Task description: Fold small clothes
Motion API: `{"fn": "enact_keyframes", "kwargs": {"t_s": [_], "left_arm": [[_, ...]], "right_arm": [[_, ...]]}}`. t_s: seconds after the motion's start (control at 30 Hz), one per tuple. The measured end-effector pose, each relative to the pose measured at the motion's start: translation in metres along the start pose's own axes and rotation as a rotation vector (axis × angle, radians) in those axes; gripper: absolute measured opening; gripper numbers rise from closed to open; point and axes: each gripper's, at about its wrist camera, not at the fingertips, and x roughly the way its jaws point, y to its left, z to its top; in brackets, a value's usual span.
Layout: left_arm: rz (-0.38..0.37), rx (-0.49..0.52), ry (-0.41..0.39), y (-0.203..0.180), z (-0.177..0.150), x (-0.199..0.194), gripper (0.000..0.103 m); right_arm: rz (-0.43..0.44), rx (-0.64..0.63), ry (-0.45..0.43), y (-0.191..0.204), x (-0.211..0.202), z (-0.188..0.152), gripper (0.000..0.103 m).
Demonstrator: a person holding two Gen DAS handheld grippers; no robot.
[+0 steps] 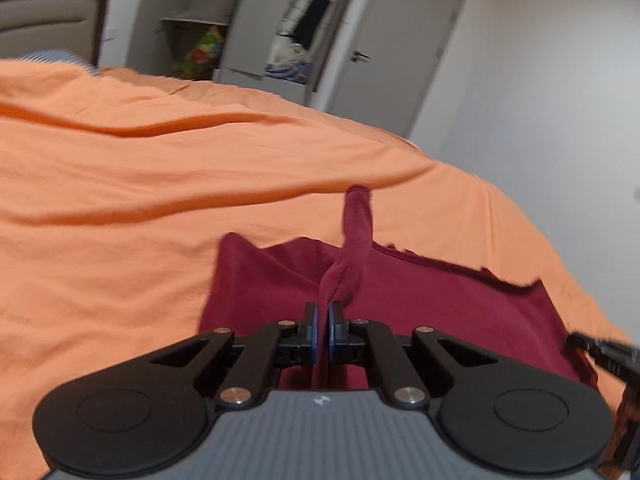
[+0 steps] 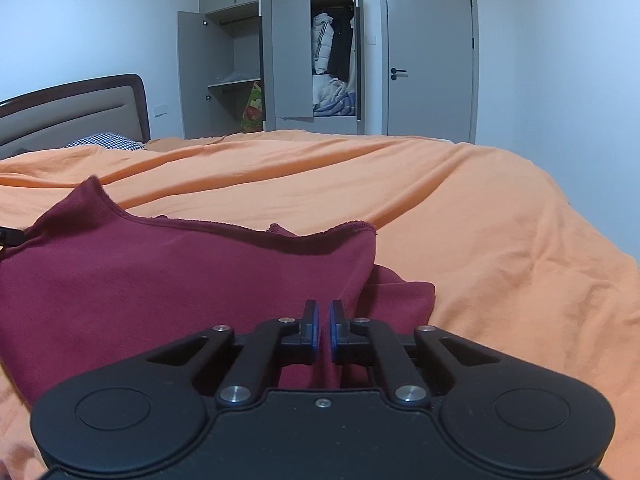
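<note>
Around us, only an orange bedsheet (image 2: pixel 460 216). Our left gripper (image 1: pixel 324 314) and right gripper (image 2: pixel 325 312) each pinch the maroon garment (image 2: pixel 160 280), its twisted strap (image 1: pixel 354 240) sticking up.

Soft indoor light — left view blurred, edges warped.

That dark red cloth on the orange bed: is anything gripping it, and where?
Both. The left hand-held gripper pinches a twisted strip of the dark red cotton garment; the right hand-held gripper clamps a fold at its near edge.
</note>
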Motion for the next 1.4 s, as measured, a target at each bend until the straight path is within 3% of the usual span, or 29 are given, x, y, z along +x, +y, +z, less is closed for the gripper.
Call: {"fn": "enact_keyframes", "kwargs": {"t_s": [0.17, 0.2, 0.27, 0.33, 0.4, 0.5, 0.67, 0.73, 0.8, 0.87, 0.9, 1.0, 1.2, 1.4], "left_arm": [[0.033, -0.092, 0.078, 0.020, -0.011, 0.018, 0.005], [0.034, -0.097, 0.086, 0.020, -0.014, 0.020, 0.006], [0.020, -0.100, 0.085, 0.020, -0.017, 0.018, 0.009], [0.006, -0.106, 0.077, 0.020, -0.018, 0.013, 0.034], [-0.032, -0.133, 0.074, 0.023, -0.022, 0.007, 0.050], [-0.029, -0.130, 0.078, 0.023, -0.028, -0.002, 0.051], [-0.011, -0.136, 0.100, 0.019, -0.043, -0.019, 0.051], [-0.009, -0.137, 0.117, 0.017, -0.051, -0.026, 0.044], [-0.004, -0.121, 0.134, 0.016, -0.059, -0.029, 0.034], [0.003, -0.113, 0.140, 0.015, -0.064, -0.029, 0.027], [0.000, -0.116, 0.145, 0.016, -0.065, -0.029, 0.016], [0.000, -0.130, 0.133, 0.015, -0.060, -0.032, 0.007], [-0.019, -0.185, 0.099, 0.017, -0.049, -0.046, 0.006], [0.021, -0.162, 0.154, 0.020, -0.063, -0.033, 0.006]], "right_arm": [[-0.036, 0.016, 0.037, -0.004, 0.008, -0.006, 0.005], [-0.039, 0.024, 0.042, -0.006, 0.008, -0.007, 0.009], [-0.024, 0.040, 0.049, -0.010, 0.005, -0.008, 0.033], [0.022, 0.061, 0.037, -0.013, -0.003, -0.011, 0.048], [0.049, 0.075, 0.027, -0.012, -0.012, -0.016, 0.057], [0.045, 0.098, 0.031, -0.009, -0.024, -0.026, 0.057], [0.018, 0.147, 0.023, -0.002, -0.045, -0.042, 0.052], [0.004, 0.156, 0.017, 0.002, -0.053, -0.047, 0.047], [0.000, 0.167, 0.015, 0.006, -0.058, -0.051, 0.039], [-0.007, 0.167, 0.026, 0.008, -0.059, -0.054, 0.014], [-0.019, 0.162, 0.031, 0.009, -0.058, -0.054, 0.008], [-0.042, 0.182, 0.017, 0.008, -0.063, -0.052, 0.005], [-0.083, 0.177, 0.012, 0.004, -0.076, -0.049, 0.003], [-0.098, 0.215, 0.052, -0.001, -0.068, -0.062, 0.002]]}}
